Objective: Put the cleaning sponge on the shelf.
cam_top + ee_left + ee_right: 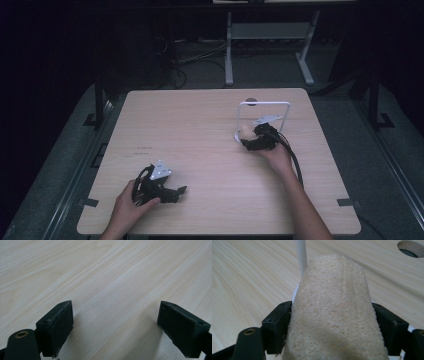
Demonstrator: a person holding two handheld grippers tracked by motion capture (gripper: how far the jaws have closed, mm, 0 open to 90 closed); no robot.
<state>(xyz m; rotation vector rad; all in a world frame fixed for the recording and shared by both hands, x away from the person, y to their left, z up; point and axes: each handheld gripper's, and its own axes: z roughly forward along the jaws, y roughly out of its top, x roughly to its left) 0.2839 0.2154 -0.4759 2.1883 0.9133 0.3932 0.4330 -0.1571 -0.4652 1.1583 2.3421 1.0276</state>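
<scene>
table [200, 130]: pale matt wood grain | loofah sponge [334, 312]: rough, fibrous, beige | rack [264, 104]: smooth white metal

No legible text — anywhere — none.

A pale beige loofah sponge [332, 315], rough and fibrous, shaped like a rounded cylinder, sits on the right half of the wooden table [200, 130]. It lies lengthwise between the jaws of the right gripper [250, 137], which press its sides, right against the foot of a white wire stand [263, 104].
</scene>
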